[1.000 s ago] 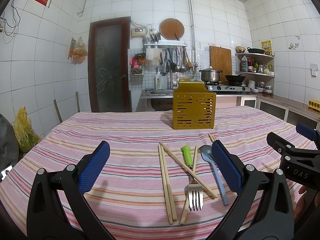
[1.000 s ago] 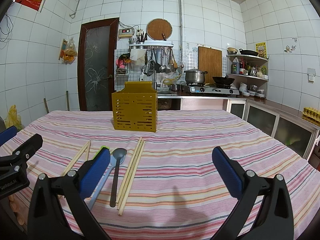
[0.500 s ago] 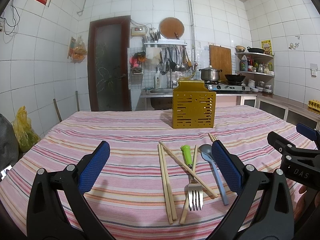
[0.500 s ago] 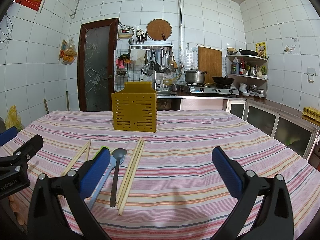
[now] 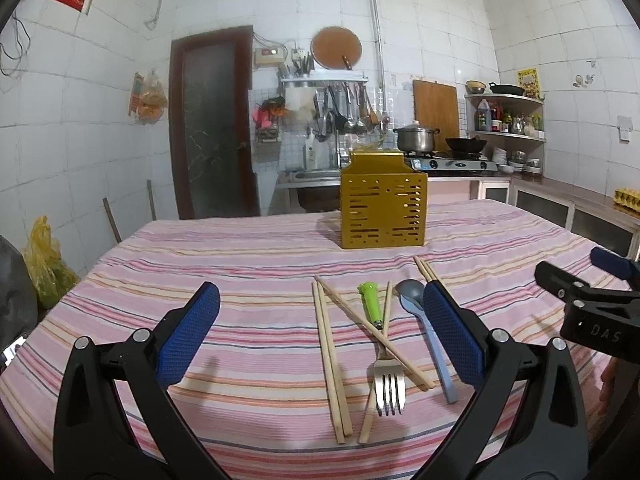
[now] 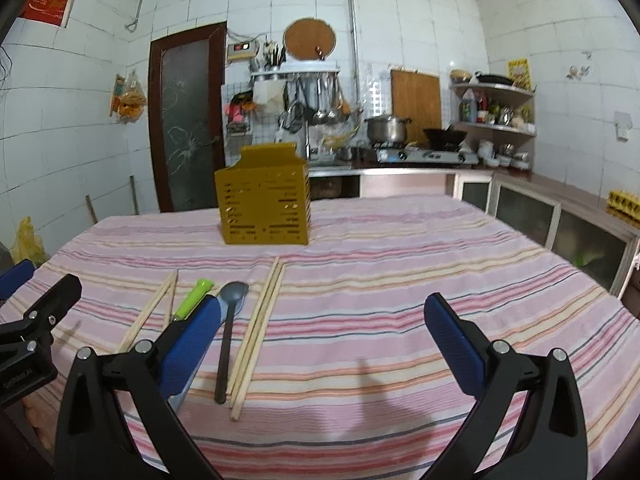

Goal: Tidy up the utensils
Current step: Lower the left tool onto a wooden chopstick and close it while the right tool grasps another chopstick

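A yellow slotted utensil holder (image 5: 382,208) (image 6: 264,200) stands upright at the far middle of the striped table. In front of it lie a pair of wooden chopsticks (image 5: 330,360), two more chopsticks crossed over a green-handled fork (image 5: 370,306), and a grey spoon (image 6: 228,332) beside a blue-handled spoon (image 5: 438,356). Another chopstick pair (image 6: 258,332) lies right of the spoons. My left gripper (image 5: 320,296) hovers open over the near side of the utensils, holding nothing. My right gripper (image 6: 323,302) is open and empty, just right of that chopstick pair.
The pink striped tablecloth (image 6: 400,264) covers the whole table, with bare cloth to the right and left of the utensils. Behind the table are a door (image 5: 212,128), a sink with hanging tools, a stove with a pot (image 5: 416,138), and shelves.
The right wrist view has shifted a little, with the table scene sliding slightly upward. The left view is nearly the same. Both grippers stay open and the utensils have not moved.
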Motion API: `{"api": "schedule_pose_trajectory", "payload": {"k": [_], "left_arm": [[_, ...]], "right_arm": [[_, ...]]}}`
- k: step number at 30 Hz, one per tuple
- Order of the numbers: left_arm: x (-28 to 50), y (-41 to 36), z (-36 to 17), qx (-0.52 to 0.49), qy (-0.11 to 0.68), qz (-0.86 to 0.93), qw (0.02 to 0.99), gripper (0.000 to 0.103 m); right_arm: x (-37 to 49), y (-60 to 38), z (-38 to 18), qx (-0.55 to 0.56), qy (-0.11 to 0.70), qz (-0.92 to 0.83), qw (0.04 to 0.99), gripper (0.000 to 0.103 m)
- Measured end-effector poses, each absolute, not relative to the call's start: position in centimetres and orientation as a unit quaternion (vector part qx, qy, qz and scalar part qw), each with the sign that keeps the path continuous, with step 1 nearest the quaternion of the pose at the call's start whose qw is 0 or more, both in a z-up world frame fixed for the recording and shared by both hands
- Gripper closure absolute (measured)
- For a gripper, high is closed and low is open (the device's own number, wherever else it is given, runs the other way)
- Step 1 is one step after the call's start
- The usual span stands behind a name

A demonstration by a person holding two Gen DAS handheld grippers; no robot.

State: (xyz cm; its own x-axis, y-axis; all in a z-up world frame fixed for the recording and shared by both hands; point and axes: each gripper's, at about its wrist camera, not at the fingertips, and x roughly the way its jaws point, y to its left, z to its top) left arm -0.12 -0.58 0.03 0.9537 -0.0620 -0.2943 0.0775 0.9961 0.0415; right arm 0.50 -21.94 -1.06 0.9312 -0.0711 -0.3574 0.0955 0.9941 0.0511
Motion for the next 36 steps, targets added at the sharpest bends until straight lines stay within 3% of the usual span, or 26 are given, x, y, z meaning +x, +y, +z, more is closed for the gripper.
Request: {"api": "schedule_pose_trajectory", "payload": {"k": [10, 17, 27, 36], "left_arm": [[5.6, 0.2, 1.0, 0.062, 0.220, -0.020, 0.973, 0.005], [11.1, 1.7, 1.1, 0.036, 0.265, -0.020, 0.963, 0.005], [17.2, 2.8, -3.8, 0.006, 0.374, -0.022, 0.927, 0.005], [18.8, 3.9, -6.0, -0.025, 0.421, -0.011, 0.907, 0.005]], "right_arm": [[5.8, -21.0, -0.7, 0.004, 0.238, -0.037, 0.971, 0.004], [12.9, -21.2, -1.7, 0.006, 0.334, -0.036, 0.942, 0.004], [17.3, -21.6, -4.9, 0.015, 0.391, -0.049, 0.919, 0.004], [18.4, -22.3, -5.4, 0.027, 0.412, -0.051, 0.910, 0.004]]}}
